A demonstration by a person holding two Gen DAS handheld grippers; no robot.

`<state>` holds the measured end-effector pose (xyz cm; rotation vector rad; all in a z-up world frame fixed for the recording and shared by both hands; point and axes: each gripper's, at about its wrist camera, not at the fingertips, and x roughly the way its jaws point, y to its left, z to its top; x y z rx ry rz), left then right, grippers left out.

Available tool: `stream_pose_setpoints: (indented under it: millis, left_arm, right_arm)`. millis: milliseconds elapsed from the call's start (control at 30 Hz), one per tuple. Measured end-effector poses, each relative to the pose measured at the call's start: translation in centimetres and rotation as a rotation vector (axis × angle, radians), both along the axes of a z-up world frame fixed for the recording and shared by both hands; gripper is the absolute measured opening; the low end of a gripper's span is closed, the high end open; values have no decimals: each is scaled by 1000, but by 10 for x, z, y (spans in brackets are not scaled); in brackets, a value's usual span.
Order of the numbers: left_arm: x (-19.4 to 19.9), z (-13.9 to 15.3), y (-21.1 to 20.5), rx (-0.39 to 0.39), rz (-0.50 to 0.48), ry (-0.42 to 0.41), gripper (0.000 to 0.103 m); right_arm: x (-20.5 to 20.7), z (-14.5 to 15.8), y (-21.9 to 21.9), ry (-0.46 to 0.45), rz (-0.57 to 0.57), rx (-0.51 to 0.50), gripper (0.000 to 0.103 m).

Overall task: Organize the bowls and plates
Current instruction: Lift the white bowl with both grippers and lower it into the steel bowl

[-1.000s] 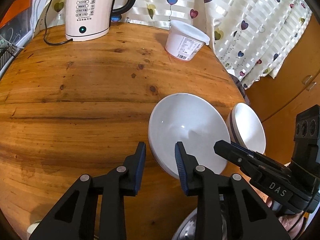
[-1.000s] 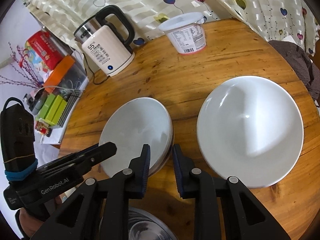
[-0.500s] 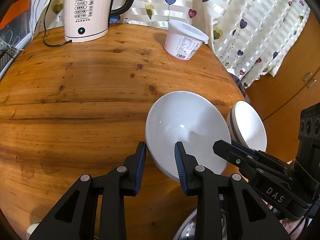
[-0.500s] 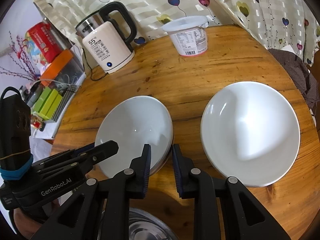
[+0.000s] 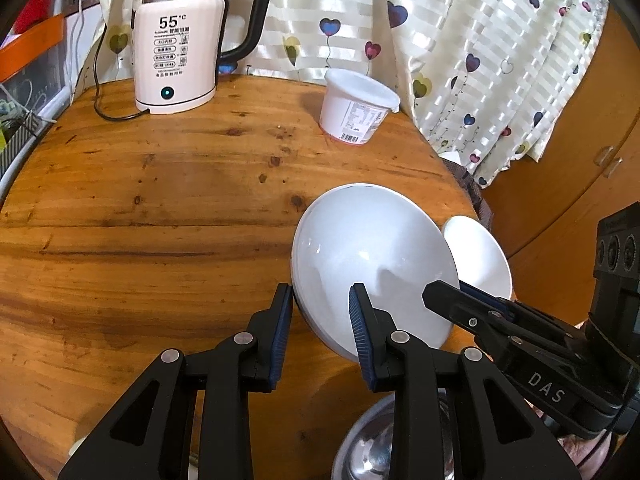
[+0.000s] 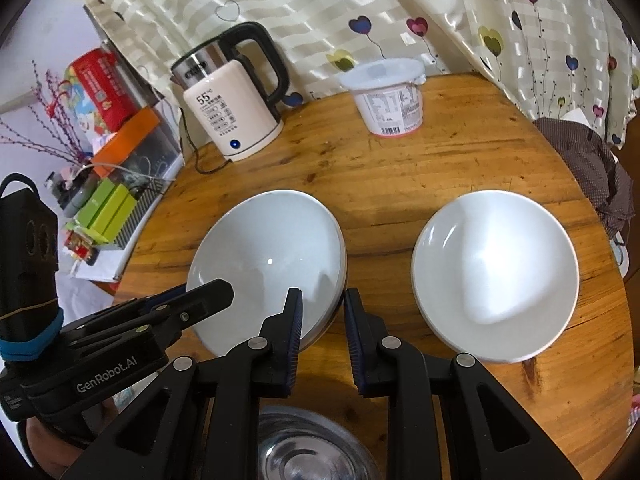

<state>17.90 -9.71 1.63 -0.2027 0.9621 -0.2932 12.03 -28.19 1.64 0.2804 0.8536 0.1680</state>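
On round wooden table (image 6: 400,184), two white bowls (image 6: 268,264) (image 6: 496,280), one steel bowl (image 6: 316,448).

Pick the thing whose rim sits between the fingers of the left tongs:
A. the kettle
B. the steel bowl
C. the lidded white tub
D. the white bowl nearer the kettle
D: in the left wrist view, the near rim of the white bowl passes between the fingers of the open left tongs.

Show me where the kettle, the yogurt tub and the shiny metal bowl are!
kettle (image 5: 176,60), left wrist view, on its white front.
yogurt tub (image 6: 390,106), right wrist view, on its label.
metal bowl (image 6: 312,452), right wrist view, on its inside.
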Motion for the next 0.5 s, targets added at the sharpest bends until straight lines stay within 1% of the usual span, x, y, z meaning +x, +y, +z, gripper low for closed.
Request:
stream_pose_setpoints:
  millis: [500]
  left_arm:
    - [-36, 26, 1, -1, -19, -56, 31]
  right_arm:
    - [-39, 25, 10, -47, -1, -27, 21]
